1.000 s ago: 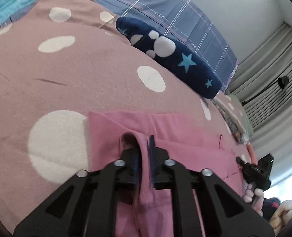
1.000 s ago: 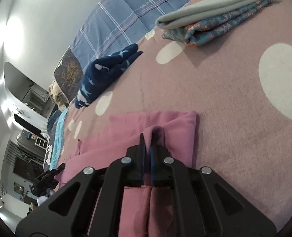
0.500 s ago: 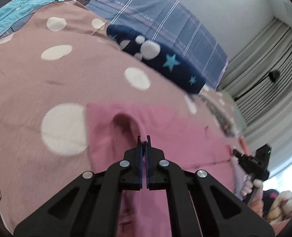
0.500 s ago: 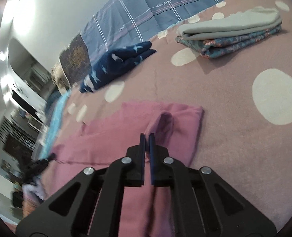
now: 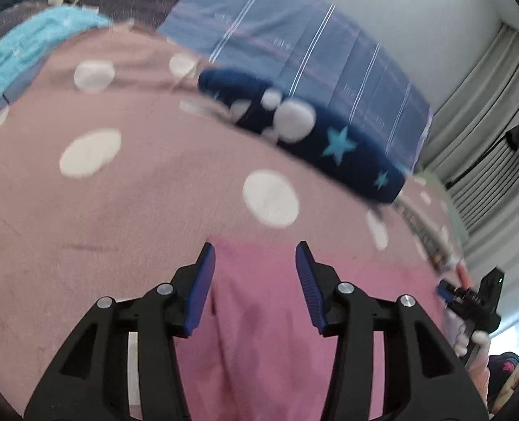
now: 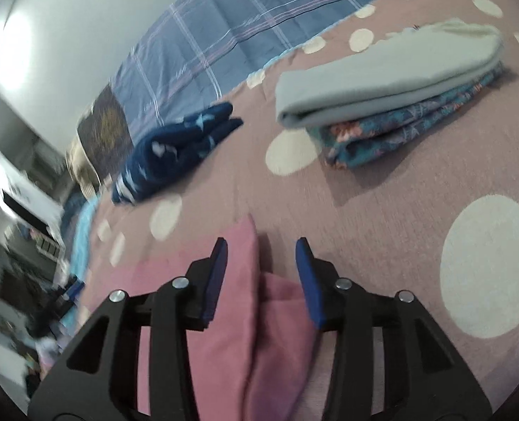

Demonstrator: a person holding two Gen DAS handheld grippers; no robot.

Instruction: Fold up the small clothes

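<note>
A pink garment (image 5: 259,315) lies folded on the polka-dot bedspread (image 5: 119,210). My left gripper (image 5: 256,249) is open and empty just above the garment's far left corner. The garment also shows in the right wrist view (image 6: 238,308), with a folded edge running under my right gripper (image 6: 261,245), which is open and empty above its right end. The right gripper (image 5: 470,298) shows at the far right of the left wrist view.
A folded navy star-print garment (image 5: 312,133) lies further back, also seen in the right wrist view (image 6: 175,151). A stack of a grey and a floral folded garment (image 6: 393,98) sits at the right. A blue plaid pillow (image 5: 294,52) lies behind.
Both grippers were shut on the pink garment's edge; now both have opened and let it go. The cloth has dropped flat onto the bed.
</note>
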